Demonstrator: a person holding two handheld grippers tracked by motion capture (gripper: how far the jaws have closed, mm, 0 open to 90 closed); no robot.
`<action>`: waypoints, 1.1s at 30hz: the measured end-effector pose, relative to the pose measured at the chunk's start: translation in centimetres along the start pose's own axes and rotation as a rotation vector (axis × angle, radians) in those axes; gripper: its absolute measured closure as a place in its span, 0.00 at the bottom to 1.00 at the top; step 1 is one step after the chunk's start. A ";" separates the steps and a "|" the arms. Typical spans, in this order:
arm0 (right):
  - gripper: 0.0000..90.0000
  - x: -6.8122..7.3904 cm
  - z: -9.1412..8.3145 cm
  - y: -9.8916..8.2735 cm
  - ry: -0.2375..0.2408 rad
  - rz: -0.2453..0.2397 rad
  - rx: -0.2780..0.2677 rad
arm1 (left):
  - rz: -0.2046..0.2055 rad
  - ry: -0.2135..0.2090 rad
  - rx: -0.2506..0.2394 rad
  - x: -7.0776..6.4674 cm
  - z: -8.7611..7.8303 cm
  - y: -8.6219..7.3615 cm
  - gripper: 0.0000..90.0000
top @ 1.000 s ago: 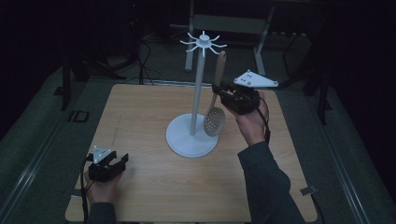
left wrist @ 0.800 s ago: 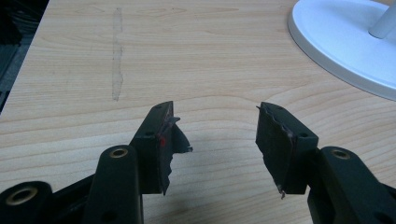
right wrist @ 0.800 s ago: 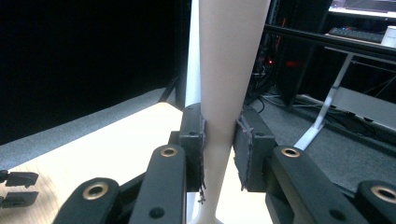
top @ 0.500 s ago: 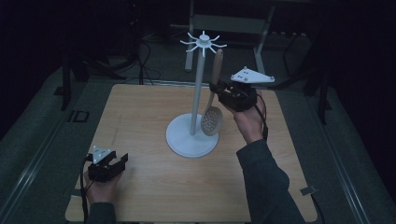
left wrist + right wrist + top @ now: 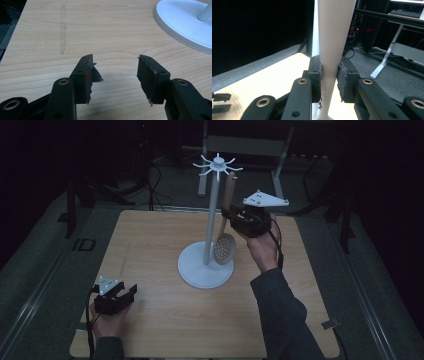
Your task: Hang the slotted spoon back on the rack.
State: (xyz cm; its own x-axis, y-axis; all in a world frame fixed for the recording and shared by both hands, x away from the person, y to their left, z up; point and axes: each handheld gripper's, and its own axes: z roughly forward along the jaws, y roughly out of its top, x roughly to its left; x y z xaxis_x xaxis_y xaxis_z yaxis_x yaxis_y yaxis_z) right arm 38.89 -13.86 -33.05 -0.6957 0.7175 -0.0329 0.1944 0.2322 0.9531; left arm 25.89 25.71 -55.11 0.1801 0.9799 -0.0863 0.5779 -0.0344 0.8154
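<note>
Jaws of the right gripper (image 5: 329, 80) pinch the wooden handle of a slotted spoon (image 5: 225, 245), held upright beside the white stand (image 5: 210, 220) at mid-table. The left gripper (image 5: 115, 75), jaws spread, rests on the table (image 5: 150, 240) near its front-left corner.

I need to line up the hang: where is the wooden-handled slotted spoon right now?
In the high view, the slotted spoon hangs upright in the right gripper, just right of the white stand's pole, its head above the round base.
</note>
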 end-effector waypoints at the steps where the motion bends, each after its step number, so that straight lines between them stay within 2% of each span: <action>1: 0.83 0.0 0.1 0.0 0.000 0.002 -0.002 | 0.001 0.000 0.000 0.0 0.0 0.0 0.53; 16: 0.81 0.0 0.6 0.2 0.001 0.006 0.016 | -0.002 0.000 0.000 0.0 0.0 0.0 0.53; 20: 0.69 -0.1 0.3 0.2 0.032 0.012 -0.018 | 0.000 0.000 0.000 0.0 0.0 0.0 0.53; 22: 0.66 0.0 0.2 0.3 0.027 0.006 -0.018 | 0.000 0.000 0.001 0.0 0.0 0.0 0.53; 23: 0.59 0.0 0.1 0.5 0.017 0.001 -0.018 | 0.001 0.000 0.001 0.0 0.0 0.0 0.53; 25: 0.57 0.0 0.0 0.5 0.014 0.001 -0.018 | 0.001 0.000 0.001 0.0 0.0 0.0 0.53; 28: 0.47 0.0 -0.2 0.6 0.003 -0.002 -0.016 | 0.001 0.000 0.002 0.0 0.0 0.0 0.53; 33: 0.39 0.0 -0.2 0.5 0.000 0.004 0.002 | 0.000 0.001 0.002 0.0 0.1 0.0 0.53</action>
State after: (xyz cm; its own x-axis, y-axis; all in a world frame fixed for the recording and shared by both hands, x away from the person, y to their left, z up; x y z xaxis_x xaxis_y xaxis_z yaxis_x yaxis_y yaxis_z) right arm 38.87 -13.84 -32.55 -0.6952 0.7182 -0.0295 0.1980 0.2307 0.9527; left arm 25.93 25.66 -55.15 0.1792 0.9801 -0.0853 0.5793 -0.0350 0.8144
